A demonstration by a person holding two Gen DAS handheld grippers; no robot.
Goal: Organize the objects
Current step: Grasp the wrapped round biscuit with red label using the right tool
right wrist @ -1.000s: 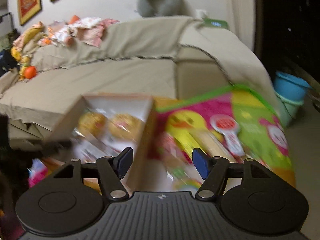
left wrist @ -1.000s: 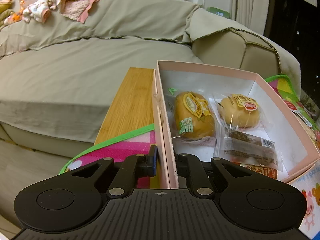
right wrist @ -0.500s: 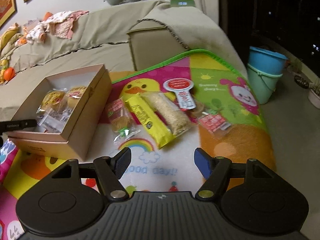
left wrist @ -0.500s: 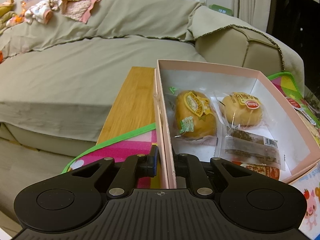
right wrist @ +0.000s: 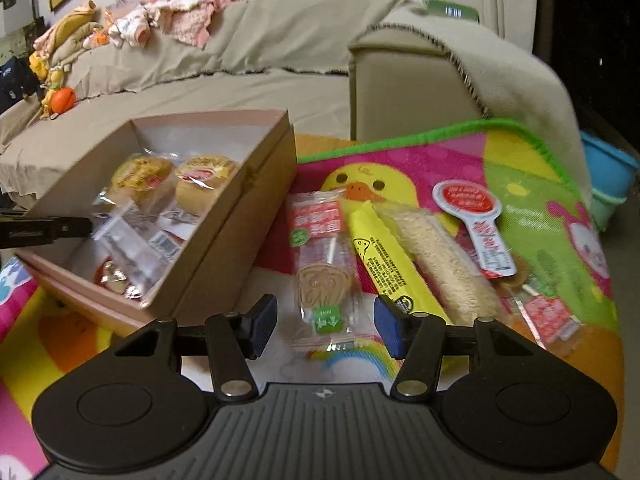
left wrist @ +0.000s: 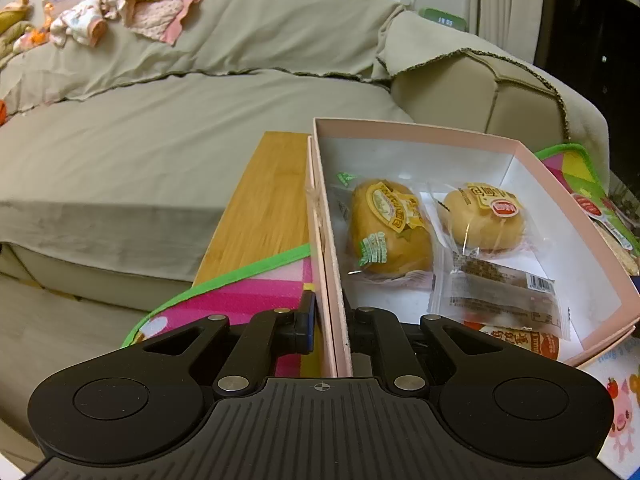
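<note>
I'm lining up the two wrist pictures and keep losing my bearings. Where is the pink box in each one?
Left wrist view: the pink box fills the centre and right; the left gripper is shut on its near wall.
Right wrist view: the box sits at left on the play mat, left of the right gripper.
Shared landmark: the two wrapped yellow buns inside it.

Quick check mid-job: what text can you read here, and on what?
"19:05", roughly: green clock, digits blurred.
Bun wrappers: Chinese labels, too blurred to read.
Yellow pack: black print, too small.
Red-white paddle packet: unreadable.
Play mat: lettering cut off by the pink box, which shows no print.
</note>
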